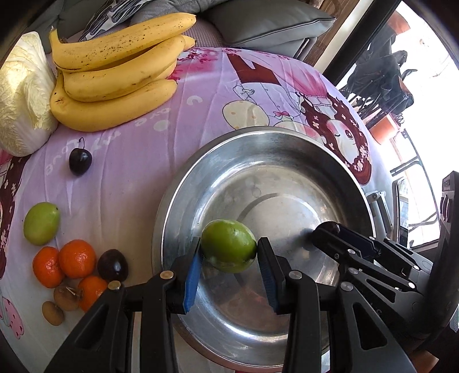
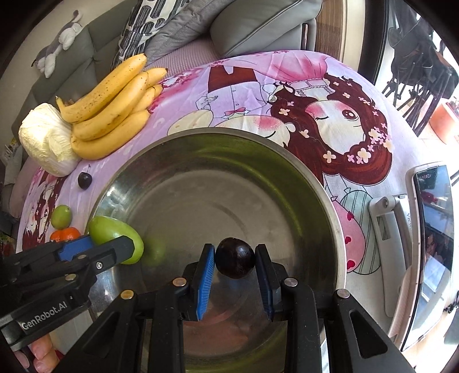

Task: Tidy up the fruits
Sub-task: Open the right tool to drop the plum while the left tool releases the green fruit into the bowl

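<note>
Two fruits hang over our steel bowl (image 2: 330, 206) for dropping: left gripper (image 1: 228, 252) pinching a green fruit (image 1: 228, 249), right gripper (image 2: 235, 261) clamping a dark plum (image 2: 235, 261). Farther, tangerines (image 1: 68, 262) and bananas (image 1: 114, 74) wait along the table's left edge.

This is a home, most likely a living room. A grey sofa (image 2: 86, 48) stands past the far edge of the surface (image 2: 287, 74), with soft cushions (image 2: 258, 23) and a patterned pillow (image 2: 149, 25) on it. A small stuffed toy (image 2: 61, 40) lies on the sofa's back. The surface is covered with a pink and purple cartoon cloth (image 1: 129, 160) showing a girl with flowers in her hair. Bananas (image 1: 114, 71) and a cabbage (image 1: 23, 94) lie near its far left corner. Bright daylight comes in at the right.
</note>
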A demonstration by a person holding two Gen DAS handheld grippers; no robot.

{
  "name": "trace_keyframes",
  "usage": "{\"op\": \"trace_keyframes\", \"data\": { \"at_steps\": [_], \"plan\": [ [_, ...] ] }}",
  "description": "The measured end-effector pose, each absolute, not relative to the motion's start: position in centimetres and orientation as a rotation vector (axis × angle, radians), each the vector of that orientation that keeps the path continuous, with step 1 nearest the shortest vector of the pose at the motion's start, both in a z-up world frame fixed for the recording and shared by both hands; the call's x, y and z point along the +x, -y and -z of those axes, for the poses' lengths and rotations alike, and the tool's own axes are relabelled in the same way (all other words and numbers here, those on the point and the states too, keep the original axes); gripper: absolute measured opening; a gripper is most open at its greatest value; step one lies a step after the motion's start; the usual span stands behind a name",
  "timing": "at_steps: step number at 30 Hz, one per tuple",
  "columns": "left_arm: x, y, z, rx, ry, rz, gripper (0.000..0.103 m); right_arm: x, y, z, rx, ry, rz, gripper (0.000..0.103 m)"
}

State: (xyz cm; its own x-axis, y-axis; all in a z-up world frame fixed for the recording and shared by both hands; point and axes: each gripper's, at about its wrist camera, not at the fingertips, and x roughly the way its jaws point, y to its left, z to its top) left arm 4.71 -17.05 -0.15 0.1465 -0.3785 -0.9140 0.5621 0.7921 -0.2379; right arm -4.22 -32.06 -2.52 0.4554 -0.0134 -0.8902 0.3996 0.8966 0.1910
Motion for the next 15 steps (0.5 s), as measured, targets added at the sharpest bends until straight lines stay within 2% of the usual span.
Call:
{"op": "trace_keyframes", "data": {
  "at_steps": [12,15],
  "plan": [
    [4.9,16.3,-0.7,0.143,-1.249,0.678,0.040,-4.8,32.1,1.7,0.403,-1.060,0.282,0.032],
    [4.6,16.1,-1.2,0.147,-1.239,0.684,0.044,-5.0,32.0,1.3,0.395,-1.056,0.289,0.035]
  ]
}}
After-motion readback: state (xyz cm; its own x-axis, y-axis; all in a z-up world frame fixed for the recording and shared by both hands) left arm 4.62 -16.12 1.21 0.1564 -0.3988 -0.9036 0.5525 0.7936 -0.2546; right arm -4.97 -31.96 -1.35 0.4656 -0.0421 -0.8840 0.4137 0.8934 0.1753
